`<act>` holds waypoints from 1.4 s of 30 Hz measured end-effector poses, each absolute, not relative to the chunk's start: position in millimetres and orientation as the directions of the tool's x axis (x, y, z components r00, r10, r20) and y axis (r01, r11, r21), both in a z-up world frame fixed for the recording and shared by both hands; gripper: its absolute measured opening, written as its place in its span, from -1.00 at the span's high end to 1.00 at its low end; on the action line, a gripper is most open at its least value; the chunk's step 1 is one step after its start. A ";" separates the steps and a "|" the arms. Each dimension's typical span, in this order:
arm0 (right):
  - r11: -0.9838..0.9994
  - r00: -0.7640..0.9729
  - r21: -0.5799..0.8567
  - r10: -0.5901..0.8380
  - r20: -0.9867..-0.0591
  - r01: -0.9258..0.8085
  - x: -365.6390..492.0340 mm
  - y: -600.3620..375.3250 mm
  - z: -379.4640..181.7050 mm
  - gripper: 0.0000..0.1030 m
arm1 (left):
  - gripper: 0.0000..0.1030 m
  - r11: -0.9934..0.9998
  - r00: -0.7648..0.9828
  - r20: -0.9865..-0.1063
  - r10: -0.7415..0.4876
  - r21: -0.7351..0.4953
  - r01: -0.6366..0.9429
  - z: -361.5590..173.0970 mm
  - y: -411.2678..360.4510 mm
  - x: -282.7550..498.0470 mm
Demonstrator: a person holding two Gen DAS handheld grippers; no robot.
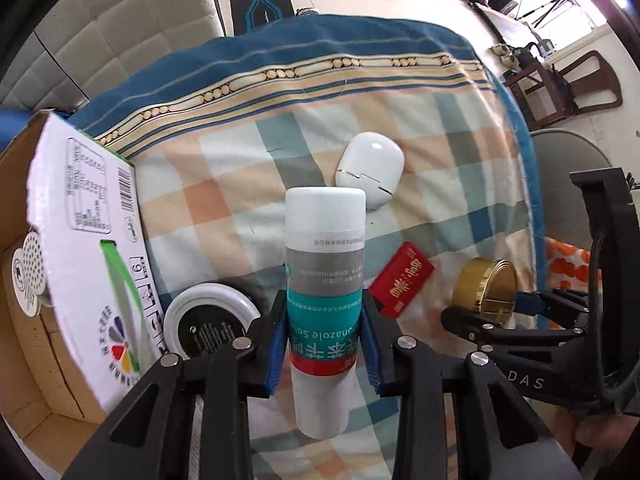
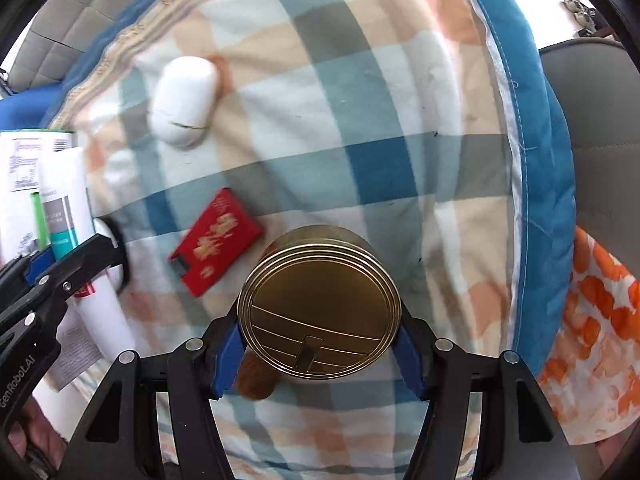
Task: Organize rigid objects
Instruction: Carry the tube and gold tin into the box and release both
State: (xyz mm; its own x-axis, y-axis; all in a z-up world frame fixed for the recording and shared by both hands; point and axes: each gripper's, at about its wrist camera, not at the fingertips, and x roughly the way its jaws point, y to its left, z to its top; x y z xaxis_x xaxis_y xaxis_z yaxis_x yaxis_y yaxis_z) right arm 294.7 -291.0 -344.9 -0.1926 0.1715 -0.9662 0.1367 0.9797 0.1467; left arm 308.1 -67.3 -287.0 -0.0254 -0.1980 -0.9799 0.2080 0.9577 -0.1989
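My left gripper [image 1: 325,340] is shut on a white bottle [image 1: 325,264] with a grey, teal and red label, held above the checked blanket [image 1: 224,168]. My right gripper [image 2: 320,344] is shut on a round gold tin [image 2: 320,304], also seen in the left wrist view [image 1: 486,288]. A white oval case [image 1: 370,168] [image 2: 184,100], a red box [image 1: 402,278] [image 2: 216,242] and a round white-rimmed black lid [image 1: 210,320] lie on the blanket. The bottle and left gripper [image 2: 60,264] show at the left edge of the right wrist view.
An open cardboard box [image 1: 52,240] with a white printed flap stands at the left; a perforated white disc [image 1: 30,276] lies inside. A small brown thing [image 2: 256,380] lies under the tin. An orange-patterned cloth [image 2: 600,320] and a grey chair [image 2: 600,140] are right of the blanket.
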 end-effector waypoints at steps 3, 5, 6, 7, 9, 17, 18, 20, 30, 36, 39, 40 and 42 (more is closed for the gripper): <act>0.980 -0.158 0.165 0.181 -0.971 0.113 294.5 -286.9 -320.2 -0.29 | 0.42 0.956 -0.007 -0.976 -0.217 -0.214 0.201 -272.8 -53.5 311.1; 0.979 -0.139 0.185 0.197 -0.971 0.089 294.8 -272.1 -300.5 -0.29 | 0.42 0.954 0.011 -0.973 -0.231 -0.225 0.197 -262.4 -37.9 308.9; 0.979 -0.126 0.191 0.199 -0.972 0.074 297.1 -267.2 -290.4 -0.29 | 0.42 0.953 0.018 -0.971 -0.239 -0.231 0.195 -258.4 -30.9 308.5; 0.979 -0.113 0.196 0.201 -0.973 0.056 296.4 -260.0 -280.6 -0.29 | 0.42 0.953 0.032 -0.968 -0.249 -0.239 0.187 -249.4 -23.8 308.2; 0.976 -0.088 0.214 0.216 -0.972 0.033 293.3 -248.6 -260.3 -0.29 | 0.42 0.954 0.050 -0.967 -0.251 -0.239 0.182 -240.2 -7.2 300.0; 0.982 0.043 0.164 0.169 -0.985 -0.091 287.8 -144.6 -217.2 -0.29 | 0.42 0.972 0.144 -0.966 -0.213 -0.195 0.132 -195.7 61.1 285.2; 0.982 0.054 0.158 0.164 -0.985 -0.102 286.7 -132.1 -212.1 -0.29 | 0.42 0.974 0.153 -0.967 -0.206 -0.188 0.124 -192.2 71.1 284.7; 0.981 0.064 0.150 0.159 -0.985 -0.121 284.9 -101.8 -212.2 -0.29 | 0.42 0.979 0.171 -0.966 -0.194 -0.178 0.103 -186.8 93.2 283.3; 0.971 0.040 0.134 0.144 -0.989 -0.198 278.7 23.4 -222.2 -0.29 | 0.42 0.986 0.199 -0.966 -0.163 -0.168 -0.010 -185.3 195.4 271.5; 0.966 0.019 0.122 0.130 -0.991 -0.230 280.0 67.6 -248.8 -0.29 | 0.42 0.984 0.179 -0.971 -0.157 -0.170 -0.057 -200.9 237.5 268.1; 0.967 0.013 0.109 0.115 -0.993 -0.231 281.2 83.7 -259.9 -0.29 | 0.42 0.983 0.163 -0.975 -0.154 -0.167 -0.070 -212.1 256.1 268.1; 0.968 0.007 0.110 0.114 -0.993 -0.226 282.0 87.4 -264.7 -0.29 | 0.42 0.984 0.155 -0.976 -0.153 -0.165 -0.072 -217.2 260.5 269.4; 0.970 -0.007 0.107 0.108 -0.994 -0.218 283.5 95.0 -275.9 -0.29 | 0.42 0.985 0.134 -0.980 -0.147 -0.158 -0.076 -231.1 268.2 274.0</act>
